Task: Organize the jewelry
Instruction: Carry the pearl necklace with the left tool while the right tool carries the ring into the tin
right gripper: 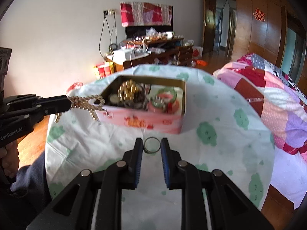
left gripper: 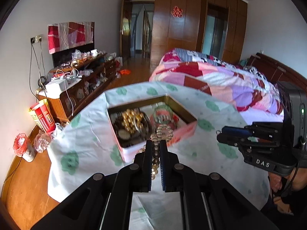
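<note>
My left gripper is clenched on a pale bead necklace; the strand runs between its fingers, loops onto the near rim of the tin, and a loose end hangs down below the fingers. From the right wrist camera I see the same necklace draped from the gripper's tip over the tin's left corner, with a short tail dangling above the tablecloth.

My right gripper grasps a thin metal ring, upright between the two fingertips, both pads touching its sides. It hovers over the tablecloth near the table's front edge, just short of the tin's near wall.

The pink tin sits open near the middle of the table on the white cloth with green blotches. Inside it, gold beads lie in the left half on darker pieces, and a green bangle lies in the right half. A bed with a patchwork quilt stands beyond the table's right edge
</note>
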`<state>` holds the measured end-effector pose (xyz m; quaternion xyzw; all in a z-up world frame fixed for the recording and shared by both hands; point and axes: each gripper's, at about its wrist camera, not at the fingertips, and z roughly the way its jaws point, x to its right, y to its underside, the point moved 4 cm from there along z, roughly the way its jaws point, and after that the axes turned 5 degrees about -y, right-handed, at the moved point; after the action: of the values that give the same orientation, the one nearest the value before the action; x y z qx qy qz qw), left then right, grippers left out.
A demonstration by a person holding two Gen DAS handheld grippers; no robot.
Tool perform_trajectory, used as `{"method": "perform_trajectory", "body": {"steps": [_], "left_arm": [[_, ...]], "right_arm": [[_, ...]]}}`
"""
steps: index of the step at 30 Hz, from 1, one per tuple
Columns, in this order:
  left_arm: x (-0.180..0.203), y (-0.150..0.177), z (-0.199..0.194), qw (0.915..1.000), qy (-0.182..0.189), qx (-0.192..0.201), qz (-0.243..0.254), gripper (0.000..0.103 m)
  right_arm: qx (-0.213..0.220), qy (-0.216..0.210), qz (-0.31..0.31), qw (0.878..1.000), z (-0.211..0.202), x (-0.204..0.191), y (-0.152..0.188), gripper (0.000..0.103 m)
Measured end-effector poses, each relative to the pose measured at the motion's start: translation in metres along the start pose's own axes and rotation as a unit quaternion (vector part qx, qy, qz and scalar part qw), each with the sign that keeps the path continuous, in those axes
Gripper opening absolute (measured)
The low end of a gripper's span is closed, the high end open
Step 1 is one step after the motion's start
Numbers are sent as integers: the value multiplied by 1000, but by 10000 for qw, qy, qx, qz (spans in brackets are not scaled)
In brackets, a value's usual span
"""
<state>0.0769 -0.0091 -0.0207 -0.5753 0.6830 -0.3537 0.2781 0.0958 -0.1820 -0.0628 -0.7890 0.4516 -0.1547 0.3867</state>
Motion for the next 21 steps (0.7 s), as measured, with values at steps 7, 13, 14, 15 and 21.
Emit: {"method": "perform_trajectory", "body": {"steps": [7, 13, 14, 15, 21], "left_arm": [[-9, -27, 2, 9996, -144, 230, -37, 6], [-12, -37, 12, 9992, -273, 271, -82, 6], [-12, -38, 14, 9992, -293, 270, -95, 6], [-13, -38, 15, 9991, -307, 267, -104, 6], [-18, -41, 29, 9990, -360, 204, -167, 6]], "right_arm": [[229, 13, -57, 9997, -2, 1, -24, 22], [362, -14, -85, 9993, -2, 1, -37, 22], [376, -15, -93, 9992, -2, 1, -39, 22], [394, -16, -105, 9992, -1, 1, -41, 22], [455, -12, -144, 9989, 7, 4, -52, 22]]}}
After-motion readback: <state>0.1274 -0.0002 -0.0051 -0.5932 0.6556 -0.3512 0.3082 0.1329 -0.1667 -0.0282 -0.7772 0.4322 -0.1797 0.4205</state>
